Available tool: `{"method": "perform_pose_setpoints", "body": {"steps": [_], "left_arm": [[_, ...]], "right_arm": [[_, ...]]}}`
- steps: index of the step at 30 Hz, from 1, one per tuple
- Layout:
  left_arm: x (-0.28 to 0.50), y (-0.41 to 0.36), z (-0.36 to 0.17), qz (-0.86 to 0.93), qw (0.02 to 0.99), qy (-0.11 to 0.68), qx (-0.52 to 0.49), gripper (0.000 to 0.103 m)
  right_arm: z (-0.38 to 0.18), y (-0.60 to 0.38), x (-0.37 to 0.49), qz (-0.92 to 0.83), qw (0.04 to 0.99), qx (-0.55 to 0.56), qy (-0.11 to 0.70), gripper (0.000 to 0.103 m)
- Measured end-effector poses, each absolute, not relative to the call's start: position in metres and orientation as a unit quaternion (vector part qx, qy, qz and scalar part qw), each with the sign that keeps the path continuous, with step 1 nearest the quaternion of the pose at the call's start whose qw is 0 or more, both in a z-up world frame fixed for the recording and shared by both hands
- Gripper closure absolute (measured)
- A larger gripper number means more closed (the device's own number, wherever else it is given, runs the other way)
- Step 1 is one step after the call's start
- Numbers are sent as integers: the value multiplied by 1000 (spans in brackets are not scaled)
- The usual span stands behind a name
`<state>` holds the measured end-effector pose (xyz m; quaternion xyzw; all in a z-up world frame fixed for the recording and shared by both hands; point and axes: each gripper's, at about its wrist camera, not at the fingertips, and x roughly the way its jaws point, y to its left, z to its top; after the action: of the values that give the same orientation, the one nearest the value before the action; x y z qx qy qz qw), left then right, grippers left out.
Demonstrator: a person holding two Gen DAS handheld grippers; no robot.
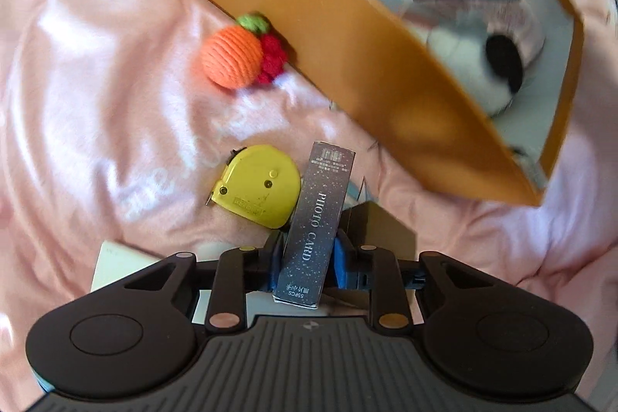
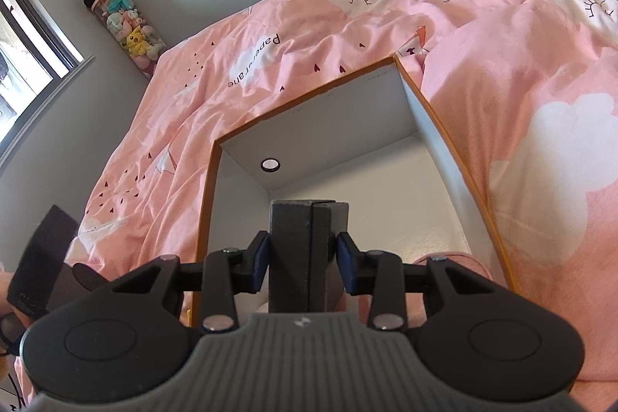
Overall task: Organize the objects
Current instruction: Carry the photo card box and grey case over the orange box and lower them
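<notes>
Left wrist view
- Left gripper (image 1: 308, 259): pads clamped on the photo card box (image 1: 314, 224), pointing steeply down at the pink bedding (image 1: 96, 83).
- Photo card box: long axis runs away from the camera along the fingers, far end tipped slightly right.
- Nearby: yellow tape measure (image 1: 257, 186) just left of it; knitted orange toy (image 1: 233, 55) against the orange storage box (image 1: 309, 26).

Right wrist view
- Right gripper (image 2: 303, 259): blue pads clamped on a dark grey box (image 2: 295, 253).
- Dark grey box: long axis along the fingers, far end over the white inside of the storage box (image 2: 386, 157).
</notes>
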<state>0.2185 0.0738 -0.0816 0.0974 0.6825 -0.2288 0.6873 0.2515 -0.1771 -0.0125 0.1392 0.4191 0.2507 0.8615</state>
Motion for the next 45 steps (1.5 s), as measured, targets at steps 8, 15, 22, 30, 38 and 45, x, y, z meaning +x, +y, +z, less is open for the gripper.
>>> {"method": "perform_pose_setpoints", "body": {"steps": [8, 15, 22, 30, 38, 45], "left_arm": [[205, 109, -21, -184, 765, 613, -77, 78], [208, 92, 29, -170, 824, 521, -145, 77], [264, 41, 19, -155, 831, 505, -176, 77], [301, 5, -41, -115, 812, 540, -190, 78], [308, 9, -70, -91, 808, 534, -232, 78], [309, 5, -76, -91, 812, 526, -238, 78]], "right_arm": [[5, -185, 274, 251, 861, 96, 431, 64], [10, -182, 304, 248, 853, 14, 459, 64], [-9, -167, 335, 230, 832, -44, 503, 64], [-24, -159, 345, 214, 820, -81, 525, 64], [-27, -150, 353, 203, 816, -97, 532, 65], [-23, -153, 352, 196, 816, -87, 537, 64]]}}
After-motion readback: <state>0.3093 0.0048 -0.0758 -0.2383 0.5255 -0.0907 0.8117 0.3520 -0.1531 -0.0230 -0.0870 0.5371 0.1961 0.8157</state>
